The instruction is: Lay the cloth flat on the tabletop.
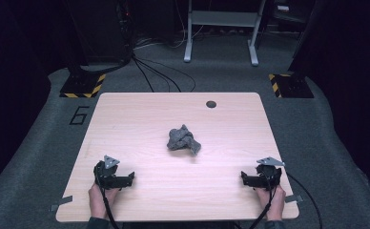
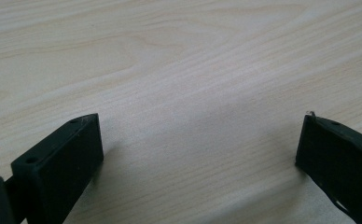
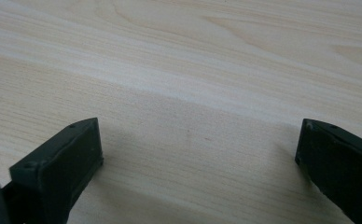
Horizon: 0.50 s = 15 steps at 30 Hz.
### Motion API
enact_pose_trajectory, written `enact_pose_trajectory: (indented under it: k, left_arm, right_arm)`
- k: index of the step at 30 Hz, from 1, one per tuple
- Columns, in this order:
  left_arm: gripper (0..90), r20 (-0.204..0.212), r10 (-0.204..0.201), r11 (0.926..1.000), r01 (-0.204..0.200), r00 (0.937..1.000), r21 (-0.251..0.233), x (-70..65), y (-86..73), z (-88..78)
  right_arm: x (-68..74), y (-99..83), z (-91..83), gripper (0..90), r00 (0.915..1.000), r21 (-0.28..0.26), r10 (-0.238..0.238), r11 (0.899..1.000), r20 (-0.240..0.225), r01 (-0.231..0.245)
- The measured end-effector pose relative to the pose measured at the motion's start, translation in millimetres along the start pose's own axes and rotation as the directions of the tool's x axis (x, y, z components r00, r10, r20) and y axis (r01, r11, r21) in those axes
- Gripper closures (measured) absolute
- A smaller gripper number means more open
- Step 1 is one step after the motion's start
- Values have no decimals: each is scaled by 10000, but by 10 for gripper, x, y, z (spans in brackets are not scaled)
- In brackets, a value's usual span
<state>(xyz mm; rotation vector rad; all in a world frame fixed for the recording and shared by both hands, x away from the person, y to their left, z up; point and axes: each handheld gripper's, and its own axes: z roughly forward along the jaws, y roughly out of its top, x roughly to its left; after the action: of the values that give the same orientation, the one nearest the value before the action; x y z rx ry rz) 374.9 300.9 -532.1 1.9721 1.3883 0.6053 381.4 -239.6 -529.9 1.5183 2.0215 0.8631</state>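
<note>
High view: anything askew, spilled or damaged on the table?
Only the grey cloth: it lies crumpled in a heap near the middle of the table, not flat or folded. No spill or damage shows. Both tongs, left and right, rest open near the front edge, apart from the cloth.

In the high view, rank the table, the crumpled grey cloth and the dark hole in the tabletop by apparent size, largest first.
1. table
2. crumpled grey cloth
3. dark hole, clearly the smallest
</note>
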Motion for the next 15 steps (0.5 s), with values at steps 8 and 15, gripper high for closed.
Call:
enact_pose_trajectory:
  k: [8, 15]
  left_arm:
    - [4, -14, 56, 10000, -56, 10000, 29, 2, 2, -3]
    - [2, -26, -18, 10000, 18, 10000, 5, -2, 0, -1]
  right_arm:
    - [-1, 1, -2, 0, 10000, 36, -25, 10000, 45, 25]
    - [-1, 14, 0, 2, 10000, 111, -19, 9999, -9, 19]
